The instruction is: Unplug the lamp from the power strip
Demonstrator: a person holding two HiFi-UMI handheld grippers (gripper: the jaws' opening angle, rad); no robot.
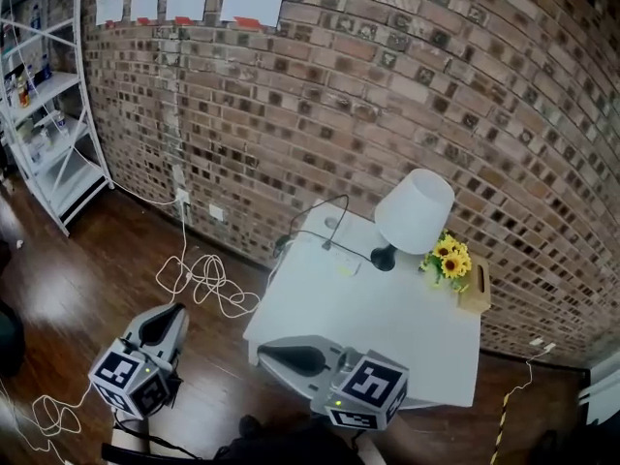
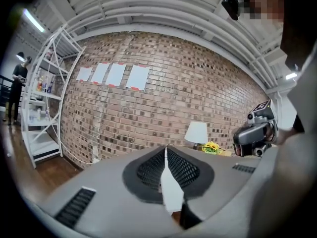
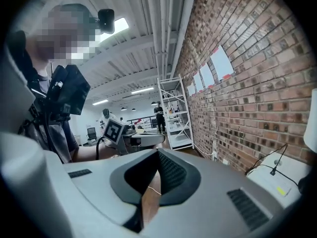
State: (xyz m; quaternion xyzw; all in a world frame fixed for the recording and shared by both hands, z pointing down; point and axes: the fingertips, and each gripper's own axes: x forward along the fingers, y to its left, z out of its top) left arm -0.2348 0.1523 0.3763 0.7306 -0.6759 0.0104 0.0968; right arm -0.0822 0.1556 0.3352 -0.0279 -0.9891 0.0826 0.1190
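Note:
A lamp with a white shade (image 1: 415, 211) and black base (image 1: 385, 258) stands at the back of a white table (image 1: 387, 327) against the brick wall. Beside it lies a small white power strip (image 1: 347, 263), with black cords (image 1: 320, 223) looping over it. Both grippers hang in front of the table, well short of the strip. My left gripper (image 1: 177, 310) (image 2: 166, 150) is over the wooden floor, shut and empty. My right gripper (image 1: 263, 355) (image 3: 158, 152) sits at the table's near left corner, pointing left, shut and empty. The lamp (image 2: 197, 132) shows far off in the left gripper view.
Sunflowers (image 1: 450, 258) and a wooden box (image 1: 475, 289) stand right of the lamp. White cords (image 1: 208, 279) lie tangled on the floor below a wall outlet (image 1: 182, 198). A white shelving rack (image 1: 58, 114) stands at the far left, with a person (image 2: 20, 73) near it.

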